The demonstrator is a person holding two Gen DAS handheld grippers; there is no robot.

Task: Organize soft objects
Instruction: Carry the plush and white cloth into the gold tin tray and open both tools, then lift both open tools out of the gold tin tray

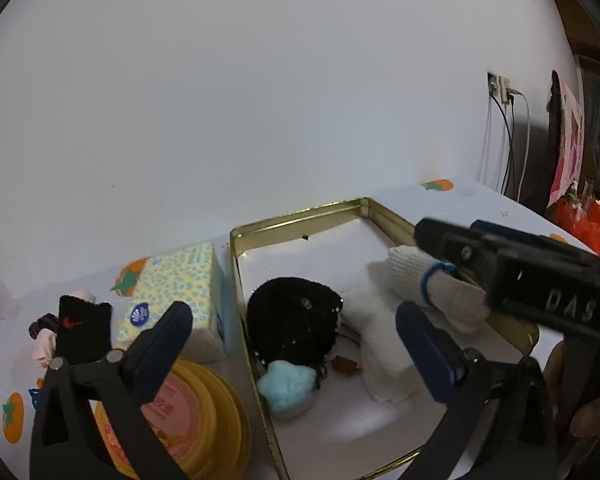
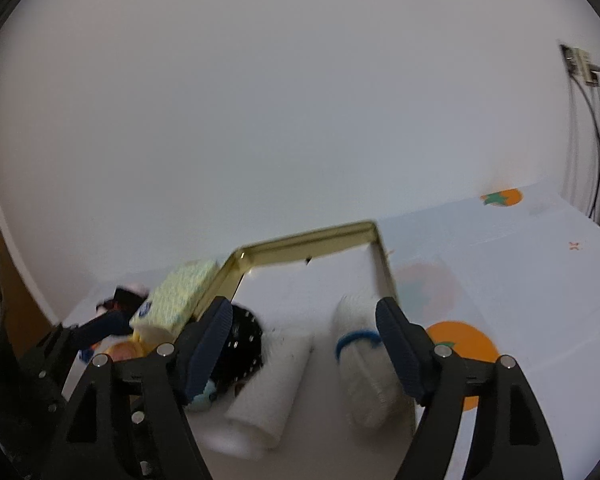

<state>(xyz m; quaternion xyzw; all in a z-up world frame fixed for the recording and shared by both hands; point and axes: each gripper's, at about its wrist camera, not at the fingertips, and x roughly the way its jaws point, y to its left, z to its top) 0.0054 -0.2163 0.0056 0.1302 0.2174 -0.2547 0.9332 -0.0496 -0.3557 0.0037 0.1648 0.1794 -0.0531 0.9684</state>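
A gold tin (image 1: 300, 216) lies open on the table. In it are a black sequinned piece (image 1: 292, 320), a light blue fluffy ball (image 1: 286, 390), a folded white towel (image 1: 380, 344) and a white knitted glove with a blue band (image 1: 420, 276). My left gripper (image 1: 296, 344) hangs open above the tin's left side, nothing between its fingers. My right gripper (image 2: 306, 348) is open over the tin's right side. The glove (image 2: 360, 360) lies between its fingers, close to the right one, and the left pad stands clear of it. The white towel (image 2: 272, 392) lies beside the glove.
Left of the tin stand a yellow patterned tissue pack (image 1: 180, 280), a round yellow lid with a pink label (image 1: 196, 412), a black wristband (image 1: 84, 328) and scrunchies (image 1: 44, 332). A wall socket with cables (image 1: 500, 88) and a red bag (image 1: 580, 220) are at far right.
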